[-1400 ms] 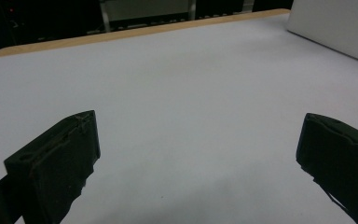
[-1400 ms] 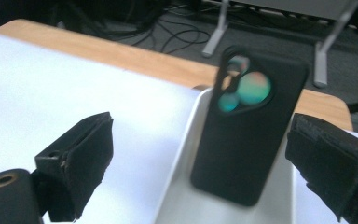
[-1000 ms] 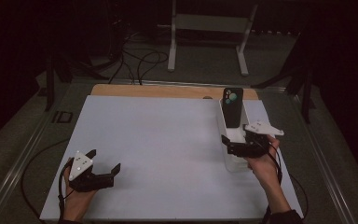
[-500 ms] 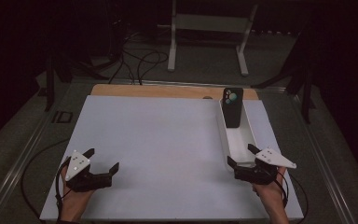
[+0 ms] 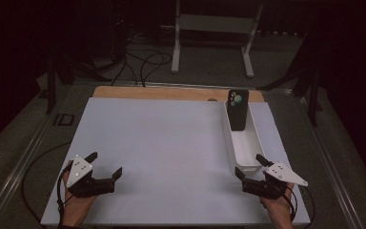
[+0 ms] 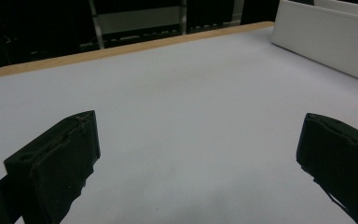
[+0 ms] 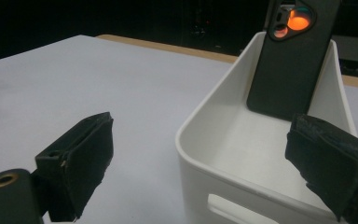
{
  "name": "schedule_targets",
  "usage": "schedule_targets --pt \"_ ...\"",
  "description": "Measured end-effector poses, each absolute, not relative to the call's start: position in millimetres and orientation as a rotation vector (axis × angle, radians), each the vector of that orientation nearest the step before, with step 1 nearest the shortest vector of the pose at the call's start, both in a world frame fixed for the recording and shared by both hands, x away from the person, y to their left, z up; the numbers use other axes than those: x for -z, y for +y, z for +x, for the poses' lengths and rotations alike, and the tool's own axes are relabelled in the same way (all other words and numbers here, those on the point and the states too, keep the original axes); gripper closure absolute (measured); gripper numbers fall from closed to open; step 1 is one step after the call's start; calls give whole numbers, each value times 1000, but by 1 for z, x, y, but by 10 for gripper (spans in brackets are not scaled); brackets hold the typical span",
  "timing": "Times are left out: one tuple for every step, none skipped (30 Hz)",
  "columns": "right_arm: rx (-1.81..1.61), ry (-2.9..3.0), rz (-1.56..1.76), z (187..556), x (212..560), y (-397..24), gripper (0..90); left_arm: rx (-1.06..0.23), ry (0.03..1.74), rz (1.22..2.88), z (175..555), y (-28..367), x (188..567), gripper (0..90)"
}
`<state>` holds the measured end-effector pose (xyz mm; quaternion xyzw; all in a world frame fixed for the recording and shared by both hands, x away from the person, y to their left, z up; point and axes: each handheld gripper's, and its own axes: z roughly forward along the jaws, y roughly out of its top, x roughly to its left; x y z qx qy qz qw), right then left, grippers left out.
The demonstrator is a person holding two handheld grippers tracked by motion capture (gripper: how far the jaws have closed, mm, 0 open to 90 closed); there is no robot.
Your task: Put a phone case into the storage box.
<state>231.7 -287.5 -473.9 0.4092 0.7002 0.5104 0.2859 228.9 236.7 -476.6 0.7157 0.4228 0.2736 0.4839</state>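
A dark phone [image 5: 238, 109] [image 7: 291, 60] leans upright against the far end of a long white bin [image 5: 242, 143] [image 7: 214, 135] at the right of the white mat. My right gripper [image 5: 249, 166] [image 7: 214, 154] rests open just in front of the bin's near end, with nothing between its jaws. At the front left of the mat my left gripper [image 5: 106, 163] [image 6: 200, 154] lies open and holds nothing. The bin's side wall [image 6: 326, 42] appears at the upper right of the left gripper view.
The white mat [image 5: 167, 152] covers a wooden table whose bare strip [image 5: 171, 93] runs along the far edge. A white metal stand [image 5: 209, 28] and cables [image 5: 138, 57] lie on the dark floor beyond. Metal rails run along both sides of the table.
My right gripper has drawn back from the phone in the bin toward the near edge and now sits in front of the bin. The left gripper has barely moved.
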Motion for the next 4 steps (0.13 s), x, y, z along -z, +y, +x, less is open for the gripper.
schedule_targets --pt "-1366 1873 1101 232 474 -288 78 -666 1027 1744 229 237 477 0" --pt "-1369 1875 1107 233 475 -289 78 -666 1026 1746 229 236 477 0" --pt "-1362 1873 1112 233 475 -289 78 -668 1025 1749 229 236 477 0" --pt "-1365 1870 1113 234 475 -289 78 -670 1025 1751 229 236 477 0"
